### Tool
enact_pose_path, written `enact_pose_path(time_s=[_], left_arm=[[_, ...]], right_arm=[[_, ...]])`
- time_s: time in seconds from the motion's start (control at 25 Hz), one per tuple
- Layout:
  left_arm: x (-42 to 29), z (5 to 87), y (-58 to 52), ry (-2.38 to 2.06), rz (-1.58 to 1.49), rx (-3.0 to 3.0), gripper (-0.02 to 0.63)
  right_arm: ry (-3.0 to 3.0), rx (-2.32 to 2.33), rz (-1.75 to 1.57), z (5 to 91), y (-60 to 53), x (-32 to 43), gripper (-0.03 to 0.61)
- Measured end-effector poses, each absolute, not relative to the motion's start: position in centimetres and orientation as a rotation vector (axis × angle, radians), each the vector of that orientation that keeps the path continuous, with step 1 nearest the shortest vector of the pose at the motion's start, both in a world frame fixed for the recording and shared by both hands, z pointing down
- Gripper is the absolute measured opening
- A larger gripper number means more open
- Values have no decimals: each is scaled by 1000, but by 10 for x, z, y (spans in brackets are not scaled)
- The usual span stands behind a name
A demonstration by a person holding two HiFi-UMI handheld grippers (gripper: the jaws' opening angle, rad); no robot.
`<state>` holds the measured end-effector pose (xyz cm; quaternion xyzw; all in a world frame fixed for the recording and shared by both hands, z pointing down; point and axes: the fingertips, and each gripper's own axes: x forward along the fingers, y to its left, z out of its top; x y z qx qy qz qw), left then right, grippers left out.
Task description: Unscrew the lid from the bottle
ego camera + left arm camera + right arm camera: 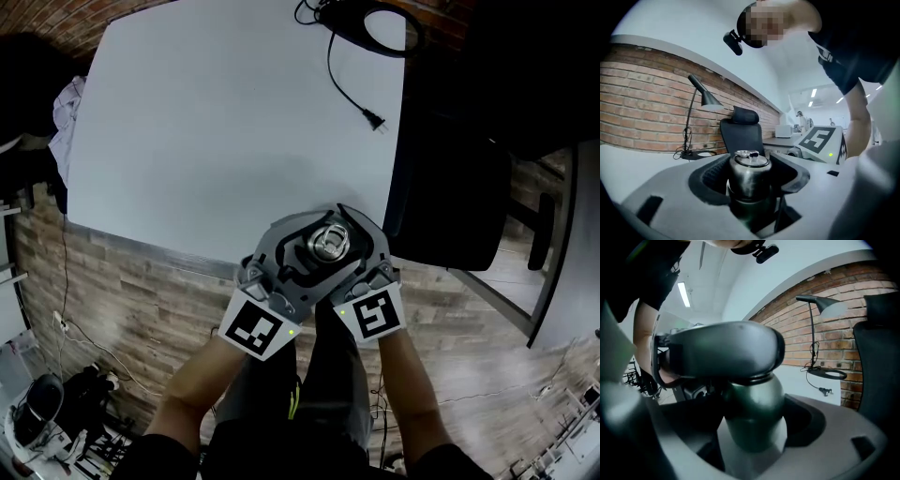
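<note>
Holds a dark green, round-shouldered metal bottle (752,401) upright in mid-air at the white bench's (234,122) near edge. Grips its body with right gripper (752,432) fingers pressed on it. Clasps the brushed-steel, ring-topped lid (749,166) with left gripper (750,185) fingers closed snugly round it.

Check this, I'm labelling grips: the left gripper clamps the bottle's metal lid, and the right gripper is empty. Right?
The left gripper does clamp the lid, but the right gripper is not empty: the right gripper view shows its jaws shut on the bottle's dark green body.
</note>
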<state>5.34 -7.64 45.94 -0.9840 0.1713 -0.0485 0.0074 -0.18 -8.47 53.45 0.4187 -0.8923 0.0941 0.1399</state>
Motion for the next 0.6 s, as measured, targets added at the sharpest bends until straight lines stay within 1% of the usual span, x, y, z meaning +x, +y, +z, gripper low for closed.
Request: enact_pose_path(time_s=[0.12, 0.36, 0.6], left_arm=[[51, 459, -78, 602, -140, -3086, 272], [51, 460, -79, 594, -142, -3094, 272], [52, 460, -78, 585, -142, -3086, 272]], right_arm=[[-2579, 1213, 273, 534, -84, -2, 373], [-2615, 1190, 302, 534, -85, -3, 373], [-2581, 1136, 223, 535, -77, 5, 373]])
